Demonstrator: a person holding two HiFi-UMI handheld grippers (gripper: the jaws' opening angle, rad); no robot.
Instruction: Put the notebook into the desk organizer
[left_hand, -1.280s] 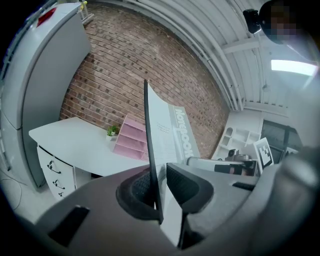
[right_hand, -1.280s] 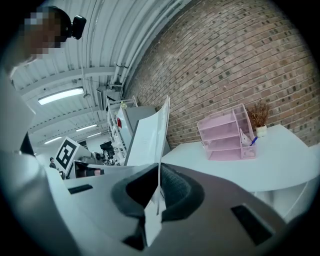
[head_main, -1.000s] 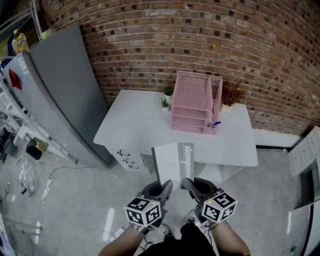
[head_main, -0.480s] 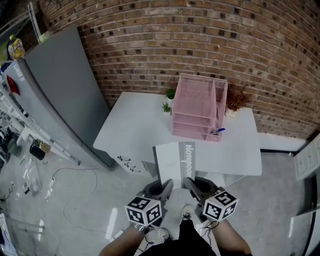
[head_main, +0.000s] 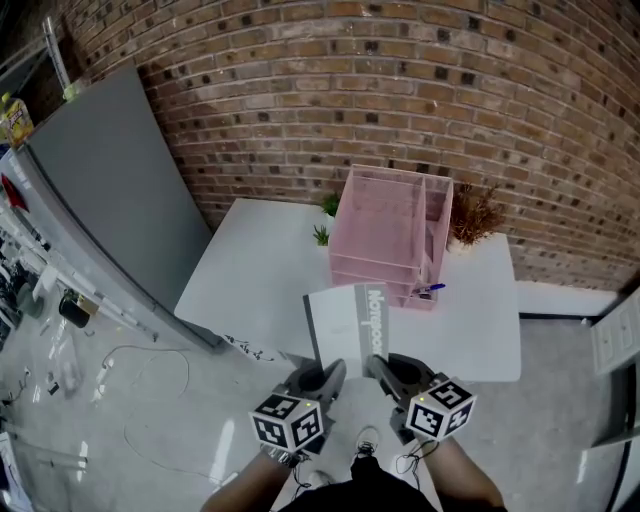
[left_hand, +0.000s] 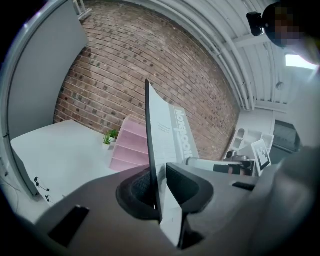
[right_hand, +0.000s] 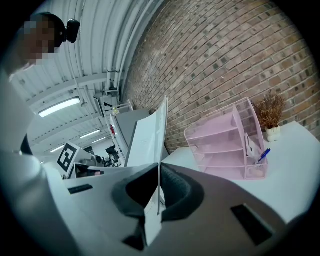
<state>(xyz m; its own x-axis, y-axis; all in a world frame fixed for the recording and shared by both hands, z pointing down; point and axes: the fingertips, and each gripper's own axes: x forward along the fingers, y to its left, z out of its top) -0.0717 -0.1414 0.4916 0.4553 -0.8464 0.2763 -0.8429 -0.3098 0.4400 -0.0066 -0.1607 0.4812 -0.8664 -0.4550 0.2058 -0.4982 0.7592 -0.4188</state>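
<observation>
A grey and white notebook (head_main: 350, 322) is held flat in front of me, just short of the white table's (head_main: 260, 280) near edge. My left gripper (head_main: 331, 378) is shut on its near left edge, my right gripper (head_main: 377, 368) shut on its near right edge. In the left gripper view the notebook (left_hand: 162, 140) stands edge-on between the pads; the right gripper view shows the notebook (right_hand: 147, 137) clamped the same way. The pink mesh desk organizer (head_main: 388, 238) stands on the table beyond the notebook, with shelves facing me; the pink organizer (right_hand: 225, 142) also appears in the right gripper view.
A blue pen (head_main: 428, 290) sticks from the organizer's right compartment. Small green plants (head_main: 322, 236) stand left of it, a dried plant (head_main: 472, 216) to its right. A grey cabinet (head_main: 110, 200) is at the left, a brick wall (head_main: 400, 90) behind. Cables (head_main: 130, 380) lie on the floor.
The table and organizer have shifted slightly closer and lower in the head view as I move toward them. Both grippers keep the same hold on the notebook.
</observation>
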